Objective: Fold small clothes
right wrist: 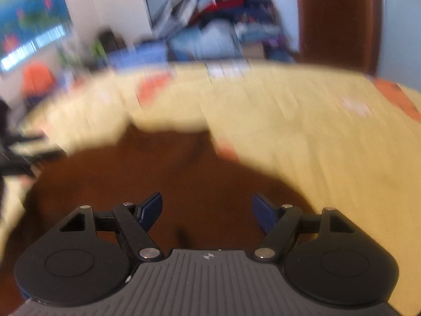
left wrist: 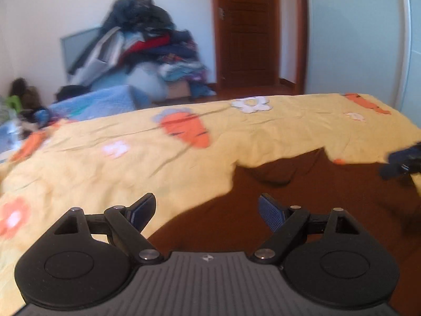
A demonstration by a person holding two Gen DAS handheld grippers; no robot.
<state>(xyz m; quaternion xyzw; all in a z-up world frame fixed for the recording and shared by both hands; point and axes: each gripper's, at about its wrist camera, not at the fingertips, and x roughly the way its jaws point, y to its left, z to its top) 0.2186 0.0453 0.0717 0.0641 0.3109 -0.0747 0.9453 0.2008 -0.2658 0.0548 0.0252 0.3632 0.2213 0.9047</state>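
**Q:** Bedroom scene: what lies on the bed?

**A:** On its yellow carrot-print bedspread (left wrist: pixel 105 173) a small brown garment (left wrist: pixel 302 200) lies spread, under both grippers.

**Q:** And the jaws?

**A:** The left gripper (left wrist: pixel 208 212) and right gripper (right wrist: pixel 208 212) both stand released, holding nothing.

**Q:** Which step?

**A:** Seemingly between folds. Next, each must pinch an edge; the right view is blurred.
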